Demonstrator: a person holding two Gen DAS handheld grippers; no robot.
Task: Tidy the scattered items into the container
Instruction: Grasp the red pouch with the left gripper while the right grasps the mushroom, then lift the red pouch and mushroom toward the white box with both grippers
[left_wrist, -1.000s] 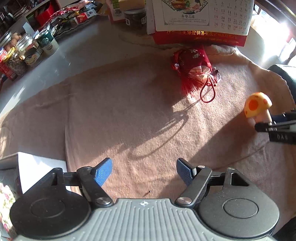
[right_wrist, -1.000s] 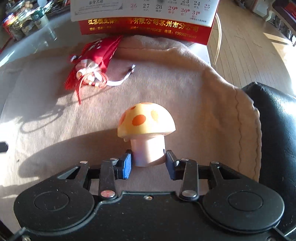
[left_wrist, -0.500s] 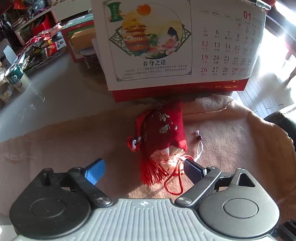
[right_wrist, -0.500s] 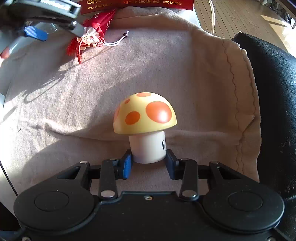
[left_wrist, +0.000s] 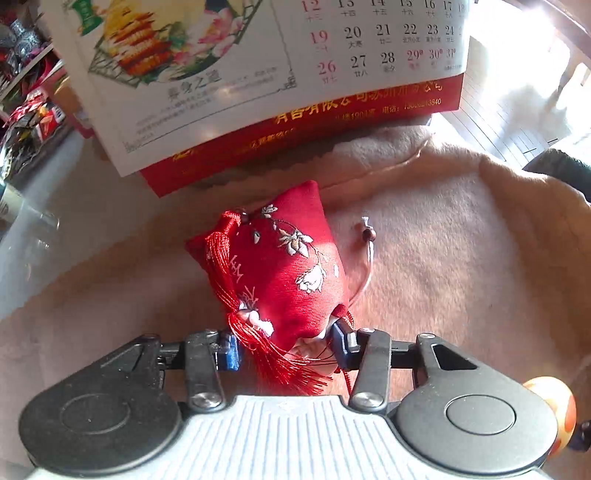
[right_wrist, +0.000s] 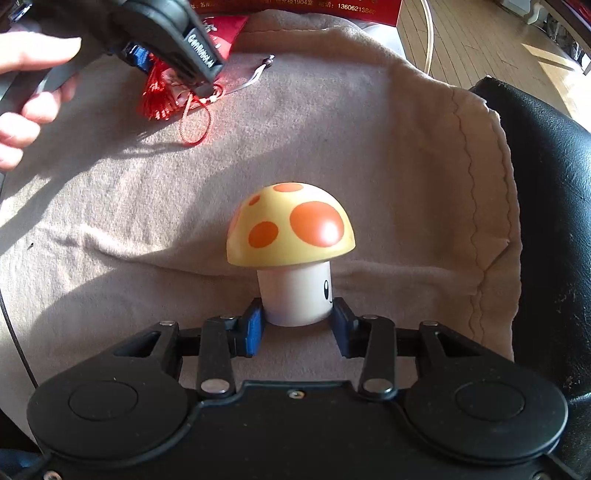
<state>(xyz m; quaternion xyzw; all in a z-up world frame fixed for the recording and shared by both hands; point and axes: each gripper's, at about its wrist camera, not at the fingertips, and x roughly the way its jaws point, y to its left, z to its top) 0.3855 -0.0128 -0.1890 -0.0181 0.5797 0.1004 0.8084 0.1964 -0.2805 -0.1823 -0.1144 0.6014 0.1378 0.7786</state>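
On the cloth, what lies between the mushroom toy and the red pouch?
Only bare beige cloth, crossed by shadows, between the mushroom toy and the red pouch; the right wrist view shows this.

The left gripper points steeply down, its jaws having just been closing and now pinching the gathered neck of the red pouch. A bare hand wraps its handle. The right gripper also points steeply down, jaws clamped on the stem of the mushroom toy.
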